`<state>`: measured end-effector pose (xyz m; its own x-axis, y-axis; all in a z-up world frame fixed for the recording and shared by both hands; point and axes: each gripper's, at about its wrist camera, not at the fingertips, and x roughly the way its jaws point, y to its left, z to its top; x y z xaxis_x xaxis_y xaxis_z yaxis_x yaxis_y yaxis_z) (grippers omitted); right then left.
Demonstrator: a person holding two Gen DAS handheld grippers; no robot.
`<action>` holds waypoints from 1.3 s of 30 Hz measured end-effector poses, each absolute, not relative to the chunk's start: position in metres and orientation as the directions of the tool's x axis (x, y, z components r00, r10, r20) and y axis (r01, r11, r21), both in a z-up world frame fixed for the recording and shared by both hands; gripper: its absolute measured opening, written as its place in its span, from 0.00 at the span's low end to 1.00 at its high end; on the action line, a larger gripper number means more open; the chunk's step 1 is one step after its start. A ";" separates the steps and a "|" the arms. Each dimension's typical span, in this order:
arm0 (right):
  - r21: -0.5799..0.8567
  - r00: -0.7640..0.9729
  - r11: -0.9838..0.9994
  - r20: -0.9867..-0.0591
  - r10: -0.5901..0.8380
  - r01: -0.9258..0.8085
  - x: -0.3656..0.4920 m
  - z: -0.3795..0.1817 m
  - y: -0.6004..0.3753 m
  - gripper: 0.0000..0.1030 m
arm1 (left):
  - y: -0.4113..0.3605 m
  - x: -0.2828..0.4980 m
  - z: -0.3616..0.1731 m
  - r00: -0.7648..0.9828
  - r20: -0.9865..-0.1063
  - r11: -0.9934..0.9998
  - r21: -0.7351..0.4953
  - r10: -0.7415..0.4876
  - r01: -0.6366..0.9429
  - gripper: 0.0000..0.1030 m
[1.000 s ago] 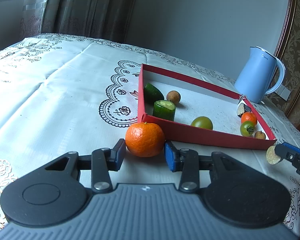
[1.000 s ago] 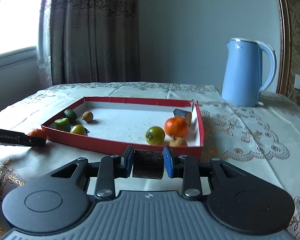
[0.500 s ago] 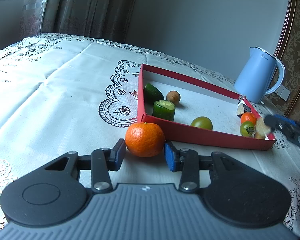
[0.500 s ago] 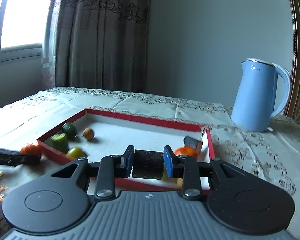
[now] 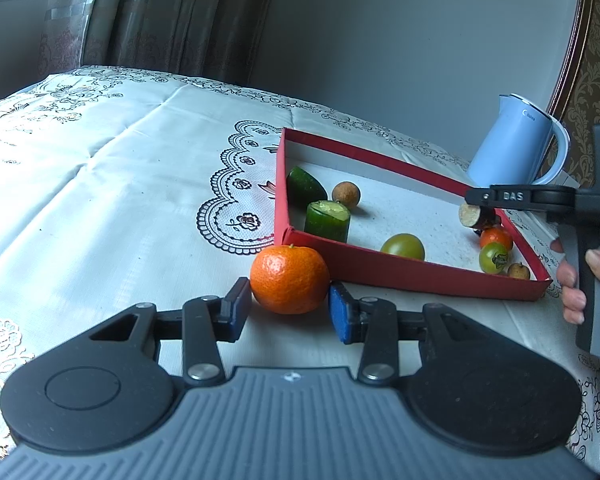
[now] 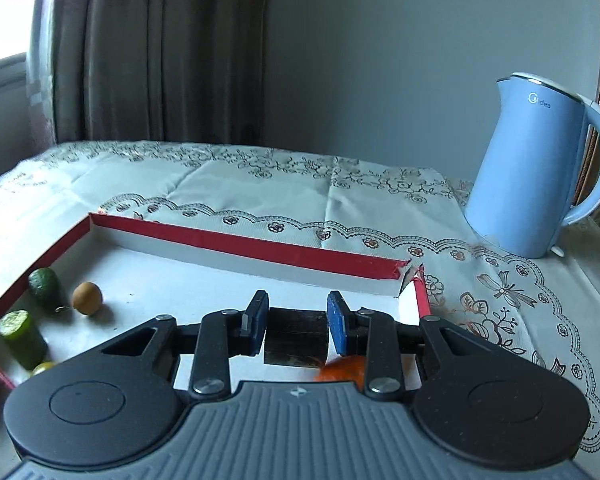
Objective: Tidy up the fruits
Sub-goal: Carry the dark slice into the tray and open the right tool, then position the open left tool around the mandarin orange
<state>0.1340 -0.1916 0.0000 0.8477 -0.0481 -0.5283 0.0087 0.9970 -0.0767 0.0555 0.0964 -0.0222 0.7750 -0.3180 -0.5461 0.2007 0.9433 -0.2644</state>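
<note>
An orange mandarin (image 5: 290, 280) rests on the tablecloth just outside the near rim of the red tray (image 5: 380, 270). My left gripper (image 5: 288, 300) is shut on it, a pad on each side. My right gripper (image 6: 296, 320) is shut on a dark-skinned chunk (image 6: 296, 336) with a pale cut face. In the left wrist view that right gripper (image 5: 473, 202) holds the chunk (image 5: 473, 216) over the tray's right corner, above an orange-red tomato (image 5: 496, 238). A person's hand (image 5: 572, 280) grips its handle.
Inside the tray (image 6: 260, 248) lie a dark green piece (image 5: 306, 188), a cut cucumber (image 5: 327, 220), a brown longan (image 5: 346, 194), two green tomatoes (image 5: 403, 246) and a small longan (image 5: 519, 271). A blue kettle (image 6: 540, 168) stands beyond the tray's right corner.
My right gripper carried the dark chunk from in front of the tray's near rim to above its right corner. The left gripper and the mandarin stayed put.
</note>
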 end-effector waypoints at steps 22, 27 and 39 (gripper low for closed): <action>0.026 0.899 1.000 -0.437 0.023 -0.013 0.063 0.002 -0.206 0.70 | 0.096 0.055 -0.022 0.775 -0.546 0.943 -0.264 -0.319 0.202 0.37; 0.019 0.903 1.000 -0.430 0.009 -0.001 0.036 -0.006 -0.206 0.70 | 0.095 0.055 -0.022 0.775 -0.546 0.943 -0.265 -0.319 0.202 0.37; 0.042 0.883 0.997 -0.467 -0.040 0.067 0.028 -0.024 -0.218 0.71 | 0.096 0.055 -0.022 0.776 -0.543 0.943 -0.265 -0.320 0.203 0.37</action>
<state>0.0283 -0.2181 -0.0245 0.8832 -0.0399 -0.4674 0.0673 0.9969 0.0419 0.0551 0.0963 -0.0222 0.7763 -0.3199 -0.5432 0.2031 0.9426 -0.2649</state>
